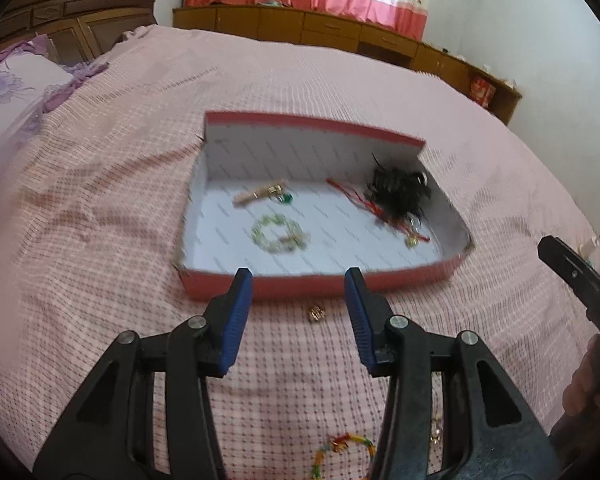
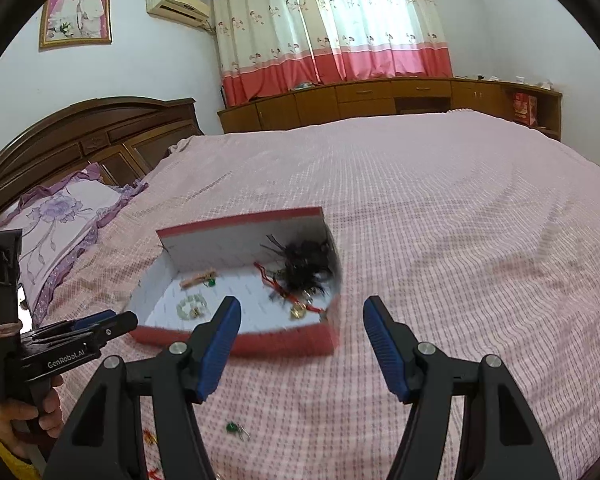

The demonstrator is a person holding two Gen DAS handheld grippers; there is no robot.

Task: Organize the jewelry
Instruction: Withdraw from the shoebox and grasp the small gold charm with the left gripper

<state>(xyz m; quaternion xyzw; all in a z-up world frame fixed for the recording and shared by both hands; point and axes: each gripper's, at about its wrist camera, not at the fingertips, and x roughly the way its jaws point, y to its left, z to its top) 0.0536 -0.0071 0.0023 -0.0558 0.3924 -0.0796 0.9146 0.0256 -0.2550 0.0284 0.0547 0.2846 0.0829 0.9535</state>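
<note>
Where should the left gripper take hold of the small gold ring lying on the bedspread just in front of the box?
The gold ring sits low on the soft bedspread, between the open left gripper's fingers and near the box's front wall. Probably come straight down and pinch its two outer sides, pressing slightly into the fabric. Blur hides its exact shape.

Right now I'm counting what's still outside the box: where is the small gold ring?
In the left wrist view the small gold ring lies on the pink bedspread, just outside the red box's near wall, between the open left gripper's fingers.
</note>
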